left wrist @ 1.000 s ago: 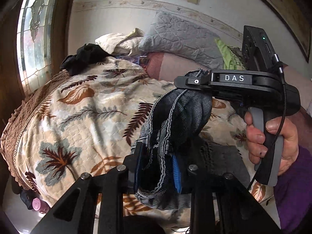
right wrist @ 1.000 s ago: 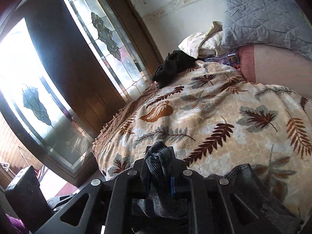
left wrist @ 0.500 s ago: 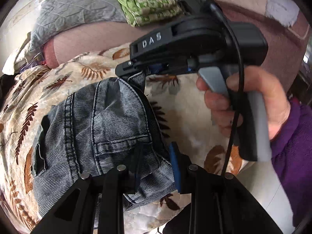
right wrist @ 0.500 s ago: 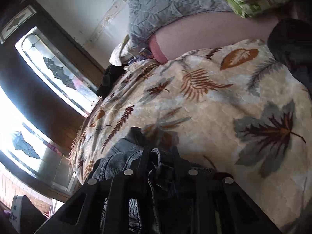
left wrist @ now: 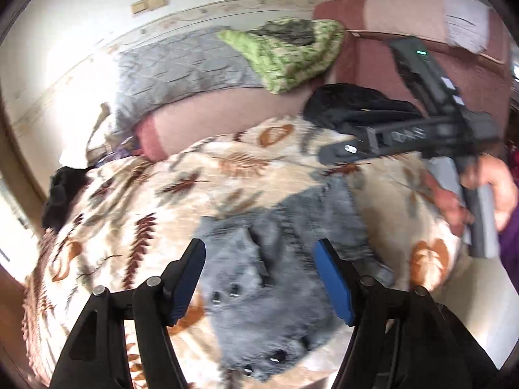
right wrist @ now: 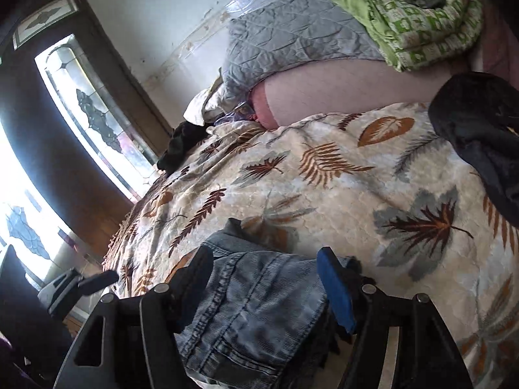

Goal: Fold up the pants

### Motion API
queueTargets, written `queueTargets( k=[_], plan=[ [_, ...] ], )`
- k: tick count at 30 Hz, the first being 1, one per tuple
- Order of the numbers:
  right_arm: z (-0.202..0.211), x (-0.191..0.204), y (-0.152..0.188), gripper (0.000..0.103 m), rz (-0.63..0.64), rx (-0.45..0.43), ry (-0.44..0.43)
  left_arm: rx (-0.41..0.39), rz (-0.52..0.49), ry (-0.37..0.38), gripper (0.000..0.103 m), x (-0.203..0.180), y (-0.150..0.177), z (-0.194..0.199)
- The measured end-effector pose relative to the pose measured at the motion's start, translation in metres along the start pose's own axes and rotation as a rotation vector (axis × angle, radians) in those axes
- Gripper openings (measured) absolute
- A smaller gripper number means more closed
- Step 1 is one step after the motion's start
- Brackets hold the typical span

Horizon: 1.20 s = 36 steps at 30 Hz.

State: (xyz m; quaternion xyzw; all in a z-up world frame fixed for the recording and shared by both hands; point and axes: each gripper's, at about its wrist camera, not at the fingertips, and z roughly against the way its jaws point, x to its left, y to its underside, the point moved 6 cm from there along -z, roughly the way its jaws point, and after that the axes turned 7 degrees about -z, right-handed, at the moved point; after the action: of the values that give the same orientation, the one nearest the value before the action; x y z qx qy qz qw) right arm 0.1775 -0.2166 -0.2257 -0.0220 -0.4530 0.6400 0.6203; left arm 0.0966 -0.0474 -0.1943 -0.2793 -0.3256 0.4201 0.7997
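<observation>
The pants are grey-blue denim, lying bunched in a folded heap on the leaf-patterned bedspread. My left gripper is open just above them, jaws wide apart and holding nothing. In the right wrist view the pants lie below my right gripper, which is open with the denim between and under its fingers. The right gripper's body shows in the left wrist view, held in a hand at the right, above the pants. This view is blurred by motion.
A dark garment lies on the bed at the right. A grey quilted pillow and green patterned bedding are piled by the wall. Another black garment sits at the bed's far left corner, near the stained-glass door.
Both grippers have let go of the pants and opened. The pants have dropped from being held up to lying in a heap on the bedspread.
</observation>
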Motion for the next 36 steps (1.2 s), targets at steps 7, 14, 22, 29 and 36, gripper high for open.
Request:
queueTargets(
  k=[7,14,22,29,36],
  plan=[
    [-0.078,-0.006,0.026,0.069,-0.026,0.132,0.123,0.13,0.118,-0.13,0.071,0.069,0.007,-0.102],
    [-0.074,-0.05,0.085,0.067,0.001,0.19,0.247,0.294,0.139,-0.096,0.071,0.028,0.065,-0.15],
    [-0.024,-0.004,0.079,0.069,0.098,0.116,0.265,0.238,0.174,-0.1,0.071,0.036,0.064,-0.095],
    [-0.049,-0.01,0.13,0.07,0.112,0.212,0.29,0.266,0.129,-0.134,0.072,0.009,0.106,-0.09],
    [-0.002,0.005,0.114,0.07,0.02,0.147,0.265,0.228,0.131,-0.156,0.072,0.018,0.084,-0.048]
  ],
)
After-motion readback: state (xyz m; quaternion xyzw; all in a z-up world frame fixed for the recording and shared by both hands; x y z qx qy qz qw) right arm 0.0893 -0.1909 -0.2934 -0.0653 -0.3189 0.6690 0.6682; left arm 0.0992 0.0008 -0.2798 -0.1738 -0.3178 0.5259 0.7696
